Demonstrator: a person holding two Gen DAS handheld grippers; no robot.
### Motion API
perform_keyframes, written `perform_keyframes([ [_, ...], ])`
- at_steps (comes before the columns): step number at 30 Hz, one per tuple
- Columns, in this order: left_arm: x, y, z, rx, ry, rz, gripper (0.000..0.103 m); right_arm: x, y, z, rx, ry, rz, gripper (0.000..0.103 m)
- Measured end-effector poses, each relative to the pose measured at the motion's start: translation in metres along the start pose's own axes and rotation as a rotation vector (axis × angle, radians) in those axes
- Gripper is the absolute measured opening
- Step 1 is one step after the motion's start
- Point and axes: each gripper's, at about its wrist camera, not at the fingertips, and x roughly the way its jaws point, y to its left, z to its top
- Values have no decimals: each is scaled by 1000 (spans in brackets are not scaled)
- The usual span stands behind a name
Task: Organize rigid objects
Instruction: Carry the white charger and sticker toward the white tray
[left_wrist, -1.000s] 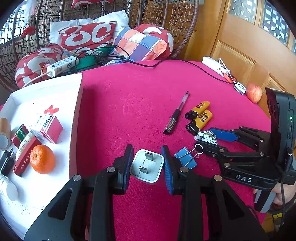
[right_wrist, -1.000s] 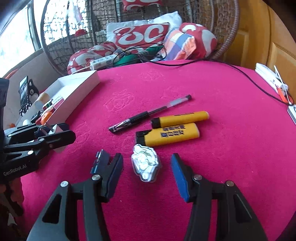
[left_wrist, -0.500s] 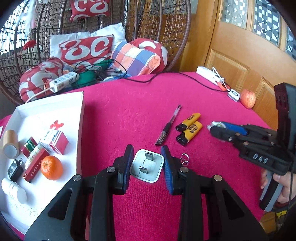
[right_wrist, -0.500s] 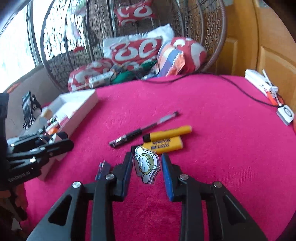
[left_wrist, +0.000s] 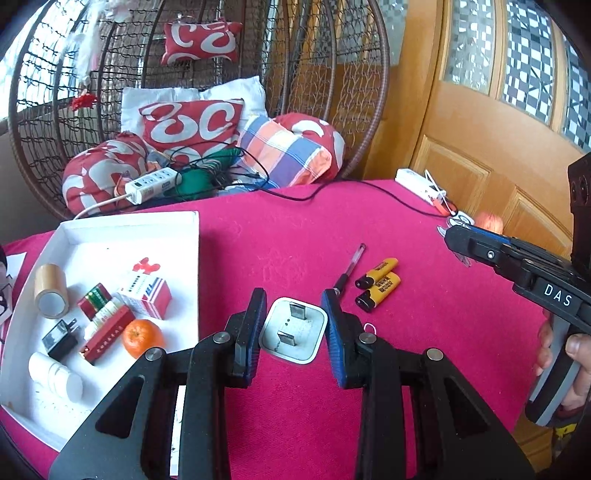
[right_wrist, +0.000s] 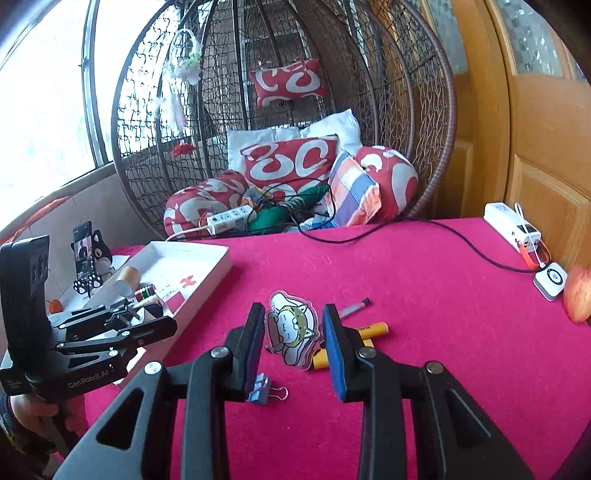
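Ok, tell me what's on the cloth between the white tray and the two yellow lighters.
Only the pen, just left of the yellow lighters; otherwise bare red cloth over to the white tray. The left wrist view shows it.

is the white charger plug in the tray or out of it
Out. The white charger plug is clamped in the left claw above the red cloth, right of the tray.

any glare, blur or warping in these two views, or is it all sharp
Left wrist view: strong fisheye bending of the wicker chair and wooden door; the white square plug adapter in the left tool is sharp. Right wrist view: the window at upper left is blown out white; the red apple at the right edge looks soft.
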Motion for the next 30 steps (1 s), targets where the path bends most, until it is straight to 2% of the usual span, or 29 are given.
perform_keyframes([
  [12, -35, 47, 3, -91, -77, 45, 30, -4, 36, 16, -43, -21, 29, 31],
  [30, -63, 121, -6, -217, -125, 145, 30, 29, 108, 36, -159, 4, 116, 31],
])
